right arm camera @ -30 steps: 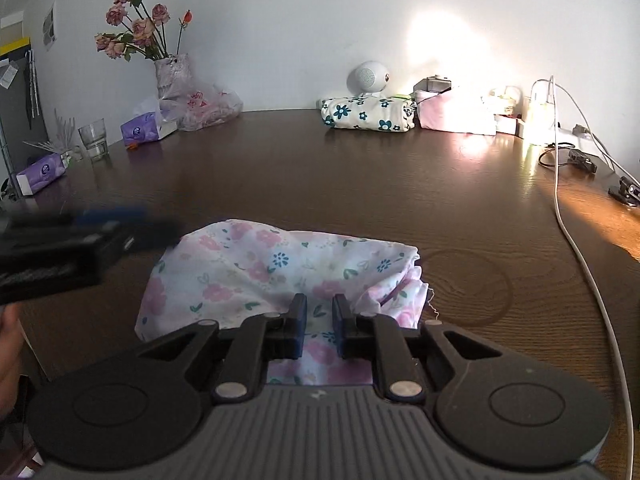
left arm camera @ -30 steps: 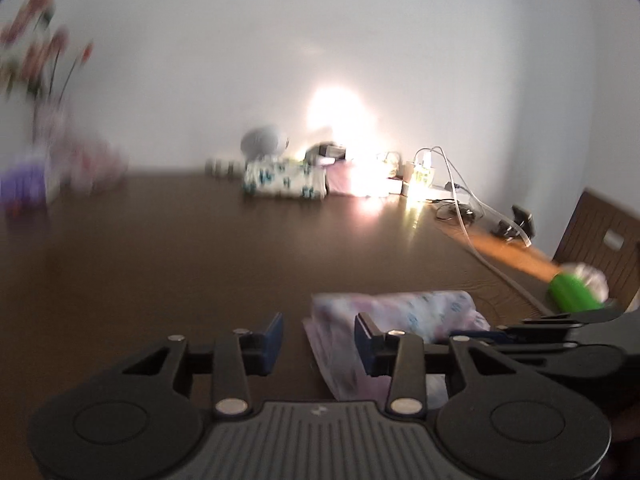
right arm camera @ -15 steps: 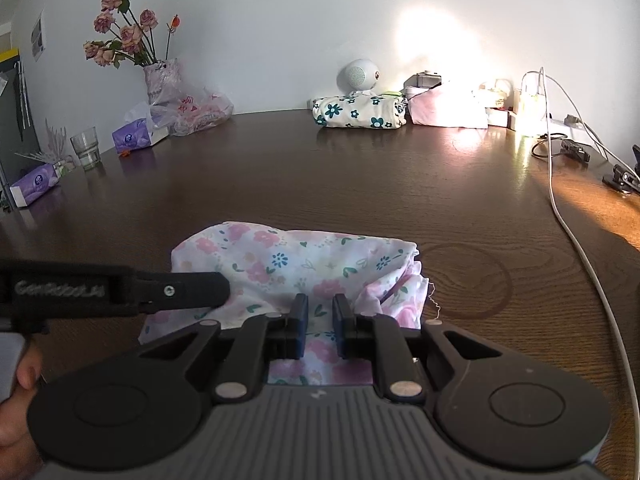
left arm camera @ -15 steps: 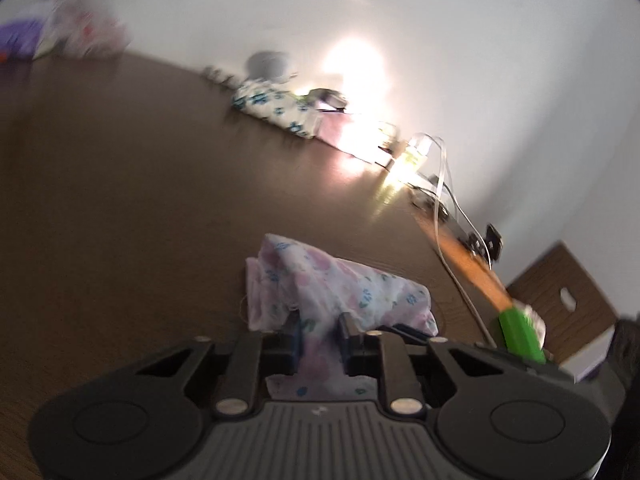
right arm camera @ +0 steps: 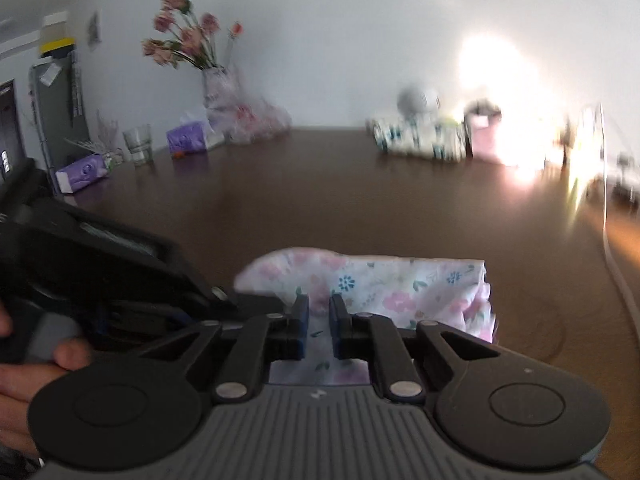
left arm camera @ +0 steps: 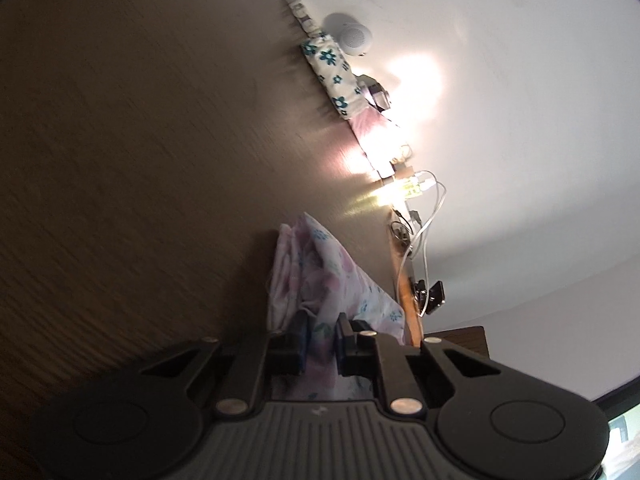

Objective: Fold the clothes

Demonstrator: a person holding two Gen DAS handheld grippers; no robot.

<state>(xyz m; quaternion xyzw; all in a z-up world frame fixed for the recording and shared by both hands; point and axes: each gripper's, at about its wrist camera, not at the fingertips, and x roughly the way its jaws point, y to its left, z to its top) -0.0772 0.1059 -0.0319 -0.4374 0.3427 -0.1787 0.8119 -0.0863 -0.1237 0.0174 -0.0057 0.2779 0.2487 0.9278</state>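
A folded pink floral garment [right arm camera: 384, 284] is held up off the dark wooden table [right arm camera: 320, 184]. My right gripper [right arm camera: 318, 322] is shut on its near edge. My left gripper [left arm camera: 322, 338] is shut on the same garment [left arm camera: 320, 264] and is rolled sharply, so the table looks tilted in its view. The left gripper's body [right arm camera: 120, 276] shows at the left of the right wrist view, close beside the right one, with the person's hand on it.
At the table's far edge lie a folded blue-flower cloth [right arm camera: 420, 140], a pink folded item [right arm camera: 486, 136], a round white speaker [right arm camera: 418, 100] and chargers with white cables [left arm camera: 424, 216]. A flower vase [right arm camera: 216, 80], glass [right arm camera: 138, 146] and tissue packs [right arm camera: 190, 142] stand at far left.
The left gripper has closed on the garment and rolled strongly to one side. Both grippers have lifted the garment off the table, and the right view has shifted and blurred.
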